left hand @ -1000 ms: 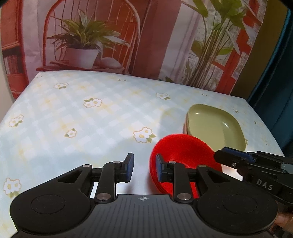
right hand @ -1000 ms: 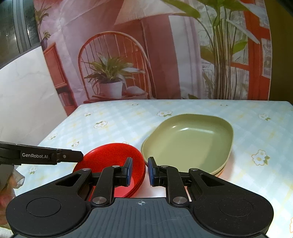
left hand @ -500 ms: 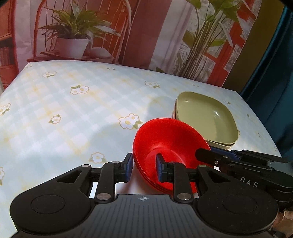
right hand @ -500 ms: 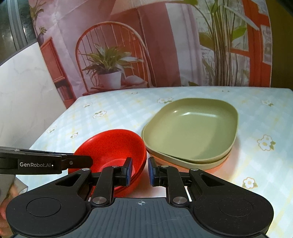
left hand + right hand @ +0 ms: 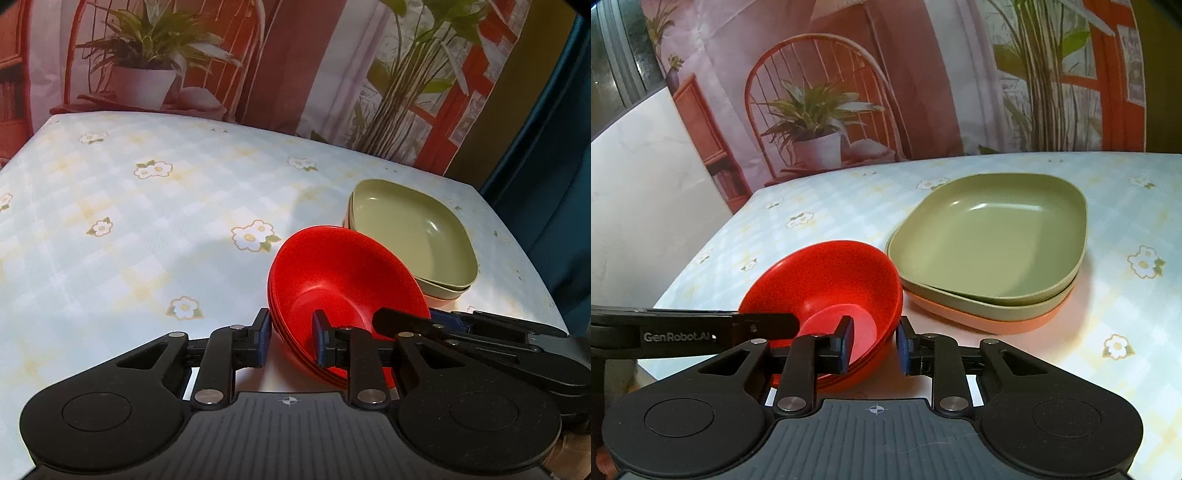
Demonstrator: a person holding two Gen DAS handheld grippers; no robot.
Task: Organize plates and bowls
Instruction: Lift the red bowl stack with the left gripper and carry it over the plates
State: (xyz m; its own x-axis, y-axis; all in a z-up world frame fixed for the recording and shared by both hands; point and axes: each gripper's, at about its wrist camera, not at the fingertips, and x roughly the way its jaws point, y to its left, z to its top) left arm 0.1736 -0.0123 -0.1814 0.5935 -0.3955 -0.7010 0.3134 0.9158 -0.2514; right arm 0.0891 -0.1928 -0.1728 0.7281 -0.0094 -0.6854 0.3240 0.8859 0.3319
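Left tongs [image 5: 289,341] straddle the near rim of the stacked red bowls [image 5: 343,273], pads narrowly apart around it. Right tongs [image 5: 874,343] straddle the opposite rim, jaws just easing open. Stacked plates [image 5: 993,243] sit just beyond the bowls on the flowered table [image 5: 147,229].

We see the left gripper [image 5: 288,341] as matte black plastic, with two round discs at its base, a ribbed grey plate between them bearing a small crosshair mark, and silver screw heads on the linkage arms; its fingers [image 5: 263,339] carry dark blue pads. The right gripper [image 5: 875,345] has the same build; seen from it, the left one's side shows white lettering reading GenRobot.AI; triangular cut-outs pierce the black arms.
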